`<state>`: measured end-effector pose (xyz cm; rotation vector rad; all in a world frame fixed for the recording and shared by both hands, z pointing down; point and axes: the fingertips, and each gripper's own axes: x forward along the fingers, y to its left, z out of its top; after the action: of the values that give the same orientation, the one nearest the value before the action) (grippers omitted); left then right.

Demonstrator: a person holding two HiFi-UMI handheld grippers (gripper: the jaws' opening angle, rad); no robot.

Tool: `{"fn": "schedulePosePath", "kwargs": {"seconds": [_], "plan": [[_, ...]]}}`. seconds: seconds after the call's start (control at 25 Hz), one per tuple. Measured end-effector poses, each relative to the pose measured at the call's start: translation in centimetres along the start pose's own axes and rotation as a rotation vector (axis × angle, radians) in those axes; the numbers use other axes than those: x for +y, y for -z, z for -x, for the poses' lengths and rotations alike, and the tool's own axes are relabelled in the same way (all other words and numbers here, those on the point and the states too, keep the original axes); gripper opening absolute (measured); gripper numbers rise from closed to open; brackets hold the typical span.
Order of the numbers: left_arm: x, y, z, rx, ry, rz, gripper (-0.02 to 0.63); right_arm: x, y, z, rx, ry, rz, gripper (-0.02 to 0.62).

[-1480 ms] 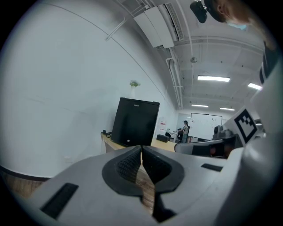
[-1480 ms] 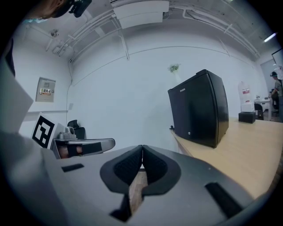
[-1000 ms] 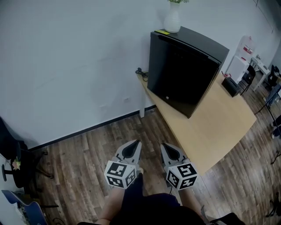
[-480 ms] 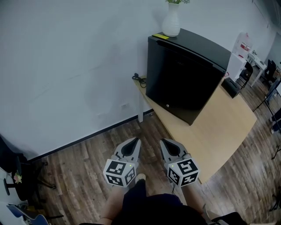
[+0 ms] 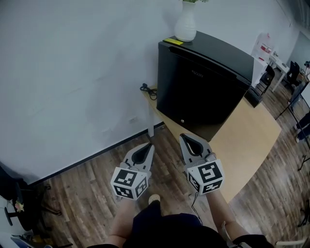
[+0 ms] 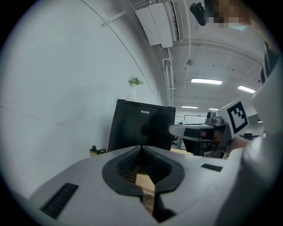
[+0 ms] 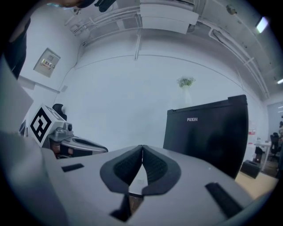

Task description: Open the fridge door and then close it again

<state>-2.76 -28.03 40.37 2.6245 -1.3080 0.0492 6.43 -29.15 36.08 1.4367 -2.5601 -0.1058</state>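
Wood floor [image 5: 92, 189] open before table [image 5: 247, 140] edge; fridge [image 5: 198, 92] door closed; L gripper [image 5: 151, 145], R gripper [image 5: 182, 137] both pinched together, empty.

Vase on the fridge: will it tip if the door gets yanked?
Possibly. The vase is tall and narrow-necked, though its wide belly should steady it. It stands near the edge of the fridge and looks ceramic, so a fall would likely break it.

The picture's top edge cuts off the plant [image 5: 194, 1] in the vase [image 5: 185, 26] on the fridge [image 5: 203, 82]. I cannot identify the small yellow thing [image 5: 173, 41] beside it.
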Motion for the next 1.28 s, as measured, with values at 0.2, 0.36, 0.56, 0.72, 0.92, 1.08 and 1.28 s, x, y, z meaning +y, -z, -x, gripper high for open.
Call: {"fn": "schedulePosePath", "kwargs": {"seconds": [0.2,0.36,0.56,0.72,0.92,1.08,1.28], "plan": [[0.9,-2.0,-2.5,-0.017,0.039,-0.052,0.009,-1.6,-3.0,-2.6,0.0,-0.007,0.173,-0.009],[1.9,-4.2,-4.3,-0.048,0.058,-0.086,0.009,-3.1,-5.1,-4.9,0.005,0.006,0.262,-0.008],[3.7,-7.0,-6.4,-0.093,0.063,-0.118,0.009,-5.0,-7.9,-7.6,-0.002,0.019,0.315,-0.008],[5.0,-9.1,-8.1,-0.124,0.075,-0.137,0.009,-6.3,-9.7,-9.7,0.011,0.028,0.38,-0.006],[6.3,-11.2,-10.6,-0.14,0.111,-0.16,0.009,-7.7,-10.8,-12.4,0.049,0.014,0.442,0.06],[6.8,-12.4,-12.4,-0.154,0.143,-0.165,0.009,-9.7,-11.8,-14.2,0.099,0.053,0.537,0.13],[7.7,-13.6,-14.8,-0.176,0.159,-0.138,0.009,-11.9,-13.2,-16.3,0.159,0.105,0.649,0.152]]}}
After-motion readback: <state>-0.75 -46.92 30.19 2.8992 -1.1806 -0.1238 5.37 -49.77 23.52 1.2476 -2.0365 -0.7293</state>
